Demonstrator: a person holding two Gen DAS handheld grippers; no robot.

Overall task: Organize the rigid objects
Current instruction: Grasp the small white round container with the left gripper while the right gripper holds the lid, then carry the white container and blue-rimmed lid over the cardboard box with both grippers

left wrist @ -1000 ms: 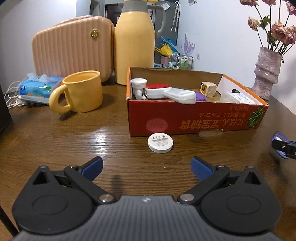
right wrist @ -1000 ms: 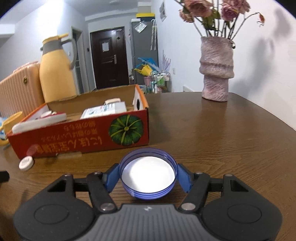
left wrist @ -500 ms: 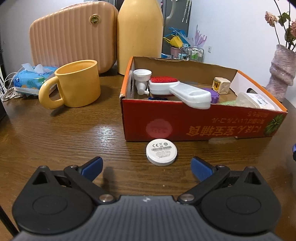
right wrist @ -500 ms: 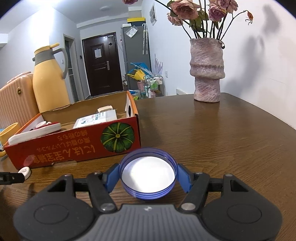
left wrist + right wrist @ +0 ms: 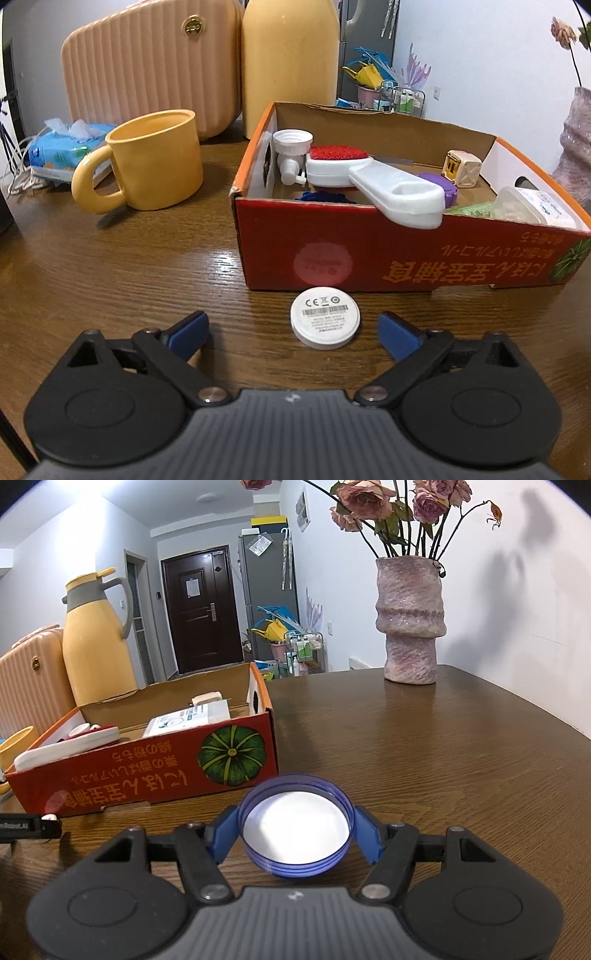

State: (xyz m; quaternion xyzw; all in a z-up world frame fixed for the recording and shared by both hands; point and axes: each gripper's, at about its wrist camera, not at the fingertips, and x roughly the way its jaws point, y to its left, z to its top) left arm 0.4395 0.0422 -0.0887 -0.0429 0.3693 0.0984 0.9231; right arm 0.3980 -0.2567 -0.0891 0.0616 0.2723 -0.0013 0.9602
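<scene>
Home, wooden dining table (image 5: 443, 746), front door (image 5: 197, 609), fridge (image 5: 267, 594), flower vase (image 5: 410, 620)

White walls (image 5: 498, 602) enclose the room. A dark door (image 5: 197, 609) stands far ahead and left of the jaws, a grey fridge (image 5: 267, 594) beside it. Brown wooden surface (image 5: 443, 760) gleams under ceiling light.

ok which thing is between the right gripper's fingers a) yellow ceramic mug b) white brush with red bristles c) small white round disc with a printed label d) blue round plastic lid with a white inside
d: in the right wrist view the right gripper has its blue fingers pressed on both sides of the blue round plastic lid with a white inside.
</scene>
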